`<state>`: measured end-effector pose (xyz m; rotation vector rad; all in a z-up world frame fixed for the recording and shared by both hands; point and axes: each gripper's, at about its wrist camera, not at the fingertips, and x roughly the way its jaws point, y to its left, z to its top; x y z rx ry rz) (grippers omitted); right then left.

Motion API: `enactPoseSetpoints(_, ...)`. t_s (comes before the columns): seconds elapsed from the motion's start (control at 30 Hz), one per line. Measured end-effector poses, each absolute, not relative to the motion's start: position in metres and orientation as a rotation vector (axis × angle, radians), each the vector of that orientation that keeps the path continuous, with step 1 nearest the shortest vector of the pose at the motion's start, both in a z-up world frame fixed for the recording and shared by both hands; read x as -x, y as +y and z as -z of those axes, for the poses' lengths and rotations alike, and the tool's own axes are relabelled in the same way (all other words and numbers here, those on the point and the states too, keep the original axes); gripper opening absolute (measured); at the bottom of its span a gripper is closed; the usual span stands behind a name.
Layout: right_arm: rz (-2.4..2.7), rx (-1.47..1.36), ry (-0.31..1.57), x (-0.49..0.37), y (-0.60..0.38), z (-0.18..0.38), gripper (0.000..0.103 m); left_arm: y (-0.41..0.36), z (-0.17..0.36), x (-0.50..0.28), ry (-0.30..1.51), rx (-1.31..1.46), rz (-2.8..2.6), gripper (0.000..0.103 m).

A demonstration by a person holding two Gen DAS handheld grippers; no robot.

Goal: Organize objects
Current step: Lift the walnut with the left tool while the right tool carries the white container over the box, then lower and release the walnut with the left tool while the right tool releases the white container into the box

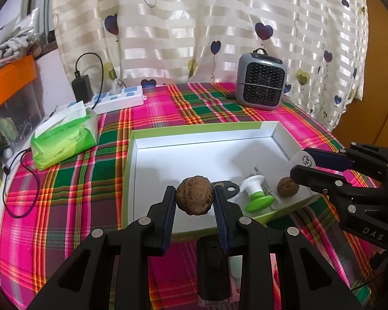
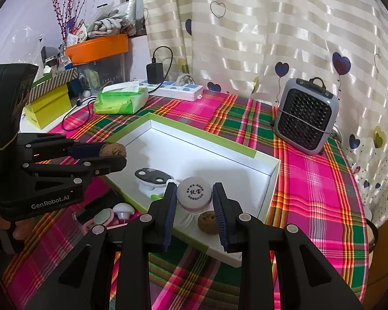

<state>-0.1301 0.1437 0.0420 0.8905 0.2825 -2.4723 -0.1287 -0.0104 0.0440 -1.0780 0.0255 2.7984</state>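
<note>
My left gripper (image 1: 194,191) is shut on a brown walnut (image 1: 194,198) and holds it over the near left part of a white box with a green rim (image 1: 194,129). A second walnut (image 1: 287,186) lies in the box's near right corner, beside a green-and-white suction-cup piece (image 1: 257,199). My right gripper (image 2: 194,189) is shut on a small white round jar (image 2: 193,195) with printed characters on its lid, just above that second walnut (image 2: 207,222). A grey piece with holes (image 2: 150,175) rests in the box (image 2: 201,142). Each gripper shows in the other's view: right gripper (image 1: 301,161), left gripper (image 2: 113,154).
A grey fan heater (image 1: 261,84) stands at the back right of the plaid tablecloth. A green tissue pack (image 1: 64,137), a white power strip (image 1: 119,98) and a black charger (image 1: 82,87) are at the back left. Pink and white small items (image 2: 108,217) lie outside the box's near left side.
</note>
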Motion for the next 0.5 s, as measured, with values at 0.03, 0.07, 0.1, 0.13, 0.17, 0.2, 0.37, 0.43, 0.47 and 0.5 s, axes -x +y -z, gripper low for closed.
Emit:
enactPoseSetpoints(0.03, 2.47, -0.898, 0.274, 0.133, 0.145, -0.041, 0.03, -0.011, -0.043, 0.131, 0.029, 1.084, -2.802, 0.027)
enactPoseSetpoints(0.07, 2.468, -0.908, 0.261, 0.137, 0.146, -0.04, 0.03, -0.011, -0.042, 0.133, 0.032, 1.089, -2.803, 0.027)
enactPoseSetpoints(0.1, 2.466, -0.922, 0.244, 0.141, 0.148, -0.038, 0.03, -0.012, -0.042, 0.135, 0.033, 1.094, -2.804, 0.027)
enactPoseSetpoints(0.13, 2.464, -0.931, 0.232, 0.144, 0.149, -0.037, 0.03, -0.012, -0.04, 0.138, 0.035, 1.102, -2.805, 0.027)
enactPoseSetpoints(0.17, 2.463, -0.94, 0.219, 0.147, 0.151, -0.036, 0.03, -0.012, -0.039, 0.14, 0.036, 1.109, -2.805, 0.027)
enactPoseSetpoints(0.2, 2.462, -0.953, 0.202, 0.151, 0.154, -0.034, 0.03, -0.013, -0.039, 0.142, 0.036, 1.115, -2.806, 0.027)
enactPoseSetpoints(0.37, 2.456, -0.997, 0.152, 0.163, 0.159, -0.027, 0.03, -0.013, -0.034, 0.149, 0.036, 1.138, -2.808, 0.027)
enactPoseSetpoints(0.43, 2.453, -1.012, 0.143, 0.167, 0.16, -0.024, 0.03, -0.013, -0.032, 0.151, 0.034, 1.145, -2.81, 0.027)
enactPoseSetpoints(0.47, 2.452, -1.017, 0.141, 0.168, 0.16, -0.023, 0.03, -0.013, -0.031, 0.152, 0.034, 1.148, -2.811, 0.027)
enactPoseSetpoints(0.5, 2.45, -1.021, 0.139, 0.169, 0.16, -0.022, 0.03, -0.013, -0.031, 0.153, 0.033, 1.149, -2.811, 0.027)
